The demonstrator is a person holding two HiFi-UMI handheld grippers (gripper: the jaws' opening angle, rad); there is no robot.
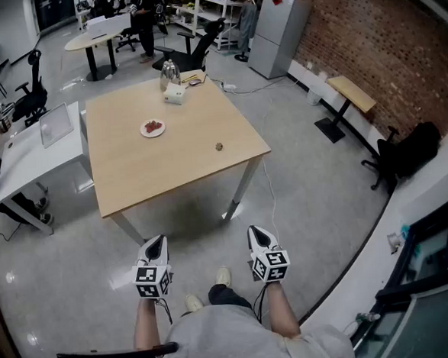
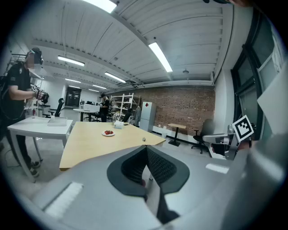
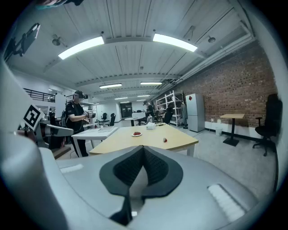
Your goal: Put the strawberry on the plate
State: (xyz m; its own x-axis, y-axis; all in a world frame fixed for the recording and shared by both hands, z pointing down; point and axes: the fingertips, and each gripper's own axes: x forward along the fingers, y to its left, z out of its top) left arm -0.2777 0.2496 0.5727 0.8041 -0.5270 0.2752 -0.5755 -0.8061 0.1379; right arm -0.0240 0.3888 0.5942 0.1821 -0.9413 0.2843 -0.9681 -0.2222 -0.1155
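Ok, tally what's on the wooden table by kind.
Plate, with red fruit on it: 1
Loose strawberry: 1
White box: 1
Kettle: 1
Flat yellowish item: 1
Total: 5

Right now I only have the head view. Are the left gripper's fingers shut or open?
Observer: Shut. In the left gripper view the left gripper has its fingers together, nothing between them.
Operator: And the right one?
Observer: The right gripper is shut and empty too, by its own view.
Operator: That speck near the table's edge, what is it?
Observer: The right gripper view shows it red: a strawberry, lying on the table apart from the plate.
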